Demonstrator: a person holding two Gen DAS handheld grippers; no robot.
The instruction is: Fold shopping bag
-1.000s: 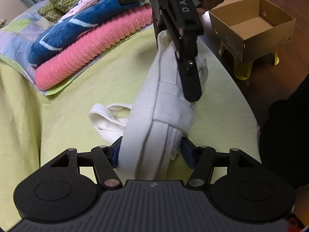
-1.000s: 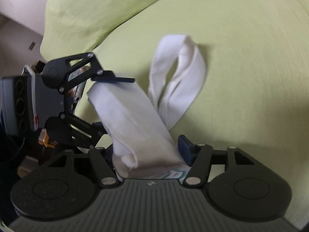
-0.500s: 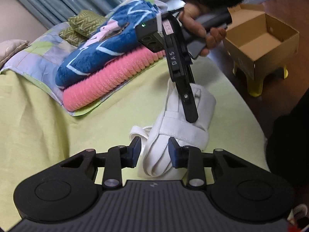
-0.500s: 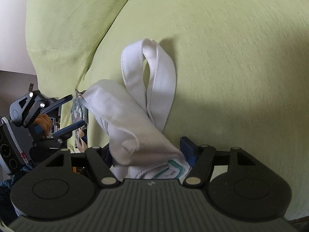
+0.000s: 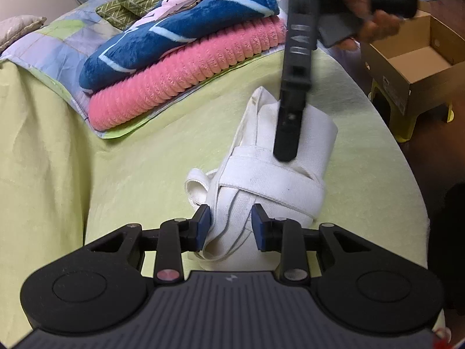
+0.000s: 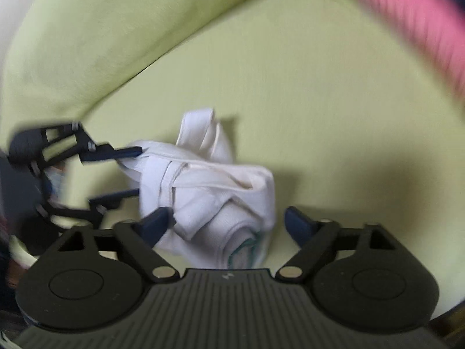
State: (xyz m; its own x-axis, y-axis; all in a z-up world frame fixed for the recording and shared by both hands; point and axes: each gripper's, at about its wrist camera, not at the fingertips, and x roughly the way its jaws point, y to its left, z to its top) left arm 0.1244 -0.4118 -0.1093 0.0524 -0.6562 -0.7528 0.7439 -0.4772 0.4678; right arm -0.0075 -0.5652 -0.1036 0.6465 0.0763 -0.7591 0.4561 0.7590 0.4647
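The white cloth shopping bag (image 5: 279, 174) lies rolled into a bundle on the light green sheet (image 5: 130, 168), with its straps wrapped round it and one loop (image 5: 197, 183) sticking out on the left. My left gripper (image 5: 231, 226) is shut on the bundle's near end. From above, my right gripper (image 5: 286, 148) reaches the far end of the roll. In the blurred right wrist view the right gripper (image 6: 228, 224) stands open, the bag (image 6: 209, 192) just ahead between its wide jaws, untouched on the right side. The left gripper (image 6: 130, 174) pinches the bag's other end.
Folded pink and blue blankets (image 5: 180, 67) are stacked at the back left. A person's hand (image 5: 372, 20) holds the right gripper's handle. An open cardboard box (image 5: 412, 58) sits on a yellow stool (image 5: 407, 125) past the bed's right edge.
The left gripper closed from a wide hold onto the bag's near end. The right gripper opened, let go of the roll and is swinging, blurring its view.
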